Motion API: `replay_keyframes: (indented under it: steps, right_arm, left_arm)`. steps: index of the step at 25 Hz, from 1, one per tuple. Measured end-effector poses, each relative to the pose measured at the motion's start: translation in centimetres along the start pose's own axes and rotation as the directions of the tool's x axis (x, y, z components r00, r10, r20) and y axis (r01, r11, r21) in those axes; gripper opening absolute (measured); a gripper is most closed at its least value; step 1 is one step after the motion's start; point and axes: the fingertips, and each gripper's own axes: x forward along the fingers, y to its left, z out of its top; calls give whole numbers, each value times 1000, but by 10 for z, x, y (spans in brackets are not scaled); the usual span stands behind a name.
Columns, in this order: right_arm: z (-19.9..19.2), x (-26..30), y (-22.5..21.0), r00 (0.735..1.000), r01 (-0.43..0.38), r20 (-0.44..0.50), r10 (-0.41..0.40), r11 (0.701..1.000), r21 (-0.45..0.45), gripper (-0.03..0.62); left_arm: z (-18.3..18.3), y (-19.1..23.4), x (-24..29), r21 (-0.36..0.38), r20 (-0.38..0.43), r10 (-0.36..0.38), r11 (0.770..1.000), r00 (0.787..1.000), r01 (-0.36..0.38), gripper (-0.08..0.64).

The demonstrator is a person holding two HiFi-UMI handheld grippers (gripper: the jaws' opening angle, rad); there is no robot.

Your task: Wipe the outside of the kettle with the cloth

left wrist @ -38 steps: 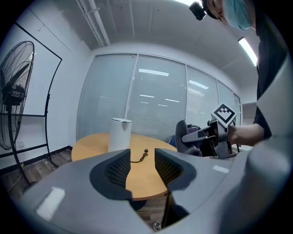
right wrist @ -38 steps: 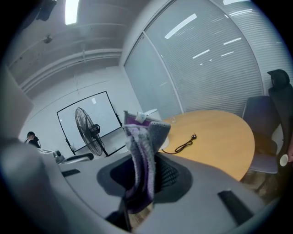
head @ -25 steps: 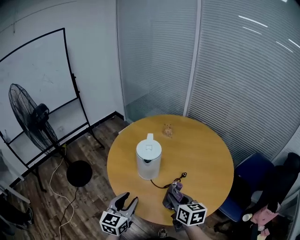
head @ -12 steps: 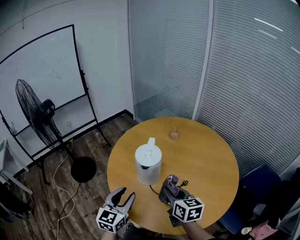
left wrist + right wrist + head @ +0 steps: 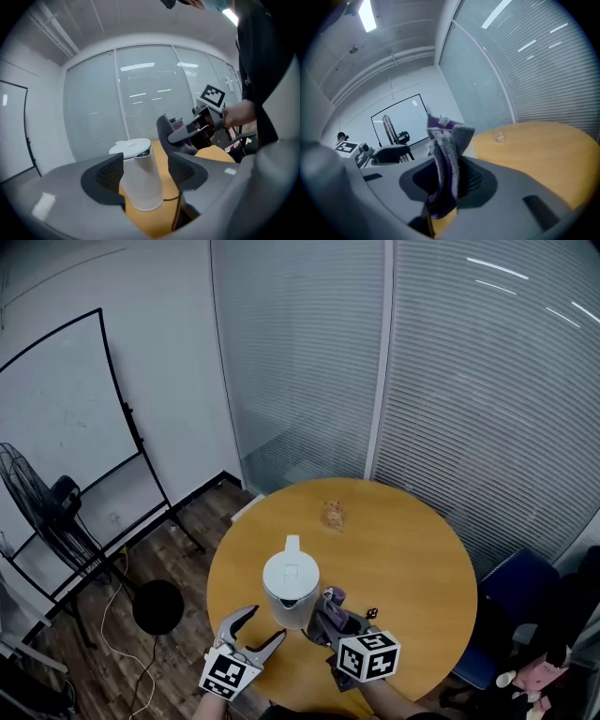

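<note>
Where the head view looks down, a white kettle [image 5: 290,589] stands upright on the round wooden worktop [image 5: 412,563], toward its near-left part. The left gripper [image 5: 258,627] hovers just in front of the kettle. The right gripper [image 5: 330,610] sits just beside the kettle's right side, carrying a purple cloth [image 5: 334,597]. A small pale object [image 5: 333,515] lies farther back on the worktop, well apart from the kettle. From the left gripper view, the fingers [image 5: 108,172] are opening and stand wide; the kettle shows in the gap beyond them, and the pads do not press on it. From the right gripper view, the fingers pinch the cloth, which stands up folded between them.
</note>
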Motion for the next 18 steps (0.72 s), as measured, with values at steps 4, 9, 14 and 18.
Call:
replay_keyframes:
  steps: [4, 9, 14, 18]
  right_arm:
    - [6, 16, 0, 1000, 22, 20, -22, 999, 32, 97]
    - [12, 25, -1, 992, 68, 99, -78, 993, 101, 97]
    - [5, 29, -12, 978, 115, 152, -142, 978, 175, 97]
    - [-23, 38, -29, 979, 138, 112, -170, 958, 250, 97]
  left_arm:
    - [-5, 12, 21, 141, -46, -89, 985, 995, 94, 304]
    - [-2, 15, 39, 321, -101, -216, 917, 971, 237, 351]
    - [-8, 7, 58, 494, -219, -311, 782, 925, 380, 367]
    - [-20, -4, 65, 498, -286, -372, 729, 883, 469, 367]
